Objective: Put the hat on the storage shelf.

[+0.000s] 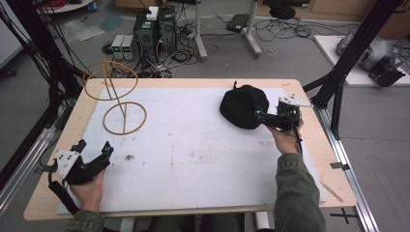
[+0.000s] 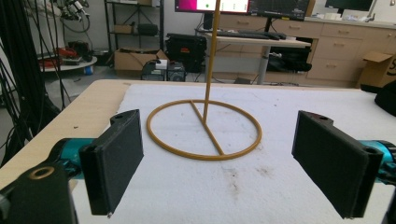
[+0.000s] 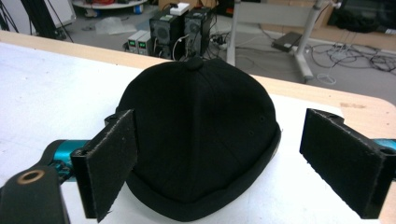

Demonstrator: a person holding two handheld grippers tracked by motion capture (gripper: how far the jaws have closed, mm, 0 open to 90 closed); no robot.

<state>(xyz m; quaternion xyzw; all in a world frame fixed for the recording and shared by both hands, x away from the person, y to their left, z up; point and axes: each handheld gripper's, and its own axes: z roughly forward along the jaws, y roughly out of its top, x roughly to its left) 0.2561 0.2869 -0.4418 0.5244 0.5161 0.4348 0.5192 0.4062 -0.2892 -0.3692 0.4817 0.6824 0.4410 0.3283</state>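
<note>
1. Black jaws of the right gripper point(image 3: 219, 163) stand wide apart, one on each side of the black cap point(image 3: 201, 135); nothing is pinched yet. They look lined up to close on the cap's lower edge, so I judge a grasp is being set up.
2. From the high view, the right gripper point(image 1: 265, 116) sits at the cap's near-right edge, touching or just beside it; I cannot tell which.
3. Cap point(image 1: 243, 106) lies on the white mat point(image 1: 193, 145) at the far right of the table point(image 1: 309, 92), crown up, well apart from the wire stand point(image 1: 118, 96).
4. Left gripper point(image 1: 94, 150) waits at the near-left corner, jaws spread and holding nothing, aimed at the stand's ring base point(image 2: 204, 129). Probably parked there to steady the stand or stay out of the way.
5. Stand is upright at far left, thin yellow-brown wire, ring base flat on the mat, post rising to a top loop; likely meant to carry the cap.
6. Cap look: plain black, soft, rounded, seamed panels, small button on top point(image 3: 194, 63), rolled band around the bottom. Should crumple easily when squeezed.
</note>
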